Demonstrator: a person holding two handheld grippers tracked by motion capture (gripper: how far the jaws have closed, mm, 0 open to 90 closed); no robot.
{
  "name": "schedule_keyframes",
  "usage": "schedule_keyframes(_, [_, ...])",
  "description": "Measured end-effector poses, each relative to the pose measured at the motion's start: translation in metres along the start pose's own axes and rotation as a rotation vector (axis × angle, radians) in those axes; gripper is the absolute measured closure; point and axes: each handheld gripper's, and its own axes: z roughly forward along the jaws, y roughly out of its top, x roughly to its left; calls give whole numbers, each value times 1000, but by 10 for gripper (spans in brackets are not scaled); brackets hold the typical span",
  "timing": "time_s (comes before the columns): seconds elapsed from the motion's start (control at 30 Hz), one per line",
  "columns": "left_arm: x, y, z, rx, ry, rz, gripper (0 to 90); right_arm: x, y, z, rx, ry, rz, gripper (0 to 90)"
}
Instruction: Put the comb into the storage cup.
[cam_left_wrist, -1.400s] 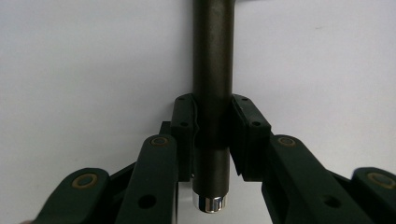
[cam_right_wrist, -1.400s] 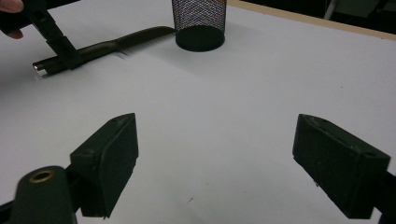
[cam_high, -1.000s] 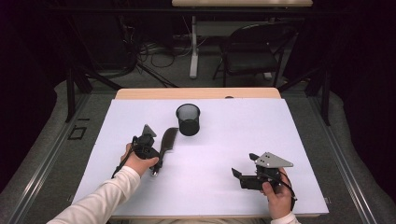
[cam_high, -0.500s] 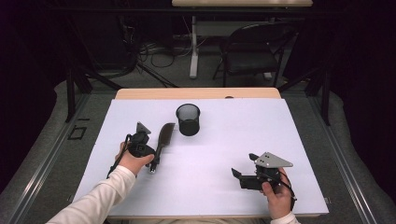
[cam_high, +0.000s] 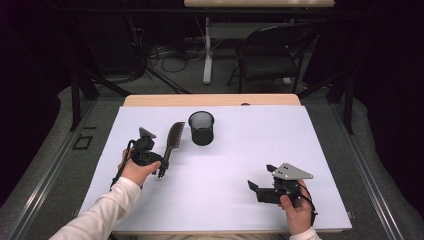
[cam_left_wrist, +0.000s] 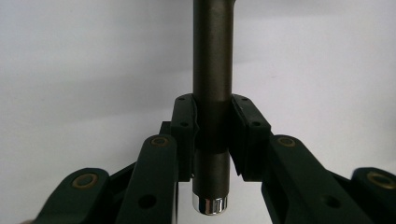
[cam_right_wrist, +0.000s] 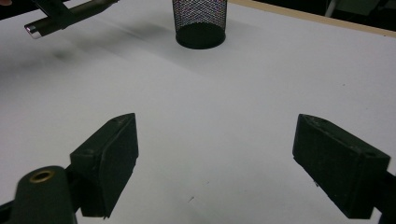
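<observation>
Left of cup: the left gripper (cam_high: 161, 167) is gripping the comb (cam_high: 173, 141), jaws closing on its handle beside the mesh cup (cam_high: 201, 128).
Right of cup: the right gripper (cam_high: 256, 188) is hovering, jaws gaping wide.

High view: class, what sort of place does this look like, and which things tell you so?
Probably a lab or recording workspace, not a home: a table under a plain white cover, cables trailing over the floor behind it, a folding chair, and dark surroundings.
</observation>
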Motion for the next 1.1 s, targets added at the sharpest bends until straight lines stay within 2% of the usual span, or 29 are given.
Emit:
schedule_keyframes(0.17, [1,-1,-6,-38,-2,11,727,0,0,0,3,0,-3,142])
schedule_keyframes(0.33, [2,-3,-12,-66,4,40,726,0,0,0,2,0,-4,142])
schedule_keyframes(0.5, [2,-4,-17,-100,-6,58,726,0,0,1,1,2,-4,142])
schedule_keyframes(0.83, [0,-8,-30,-199,-21,107,726,1,0,1,4,1,-6,142])
schedule_keyframes(0.93, [-1,-9,-34,-234,-36,114,726,1,0,1,5,2,-4,142])
schedule_keyframes(1.1, [-3,-11,-42,-294,-29,140,726,1,-1,2,8,2,-2,142])
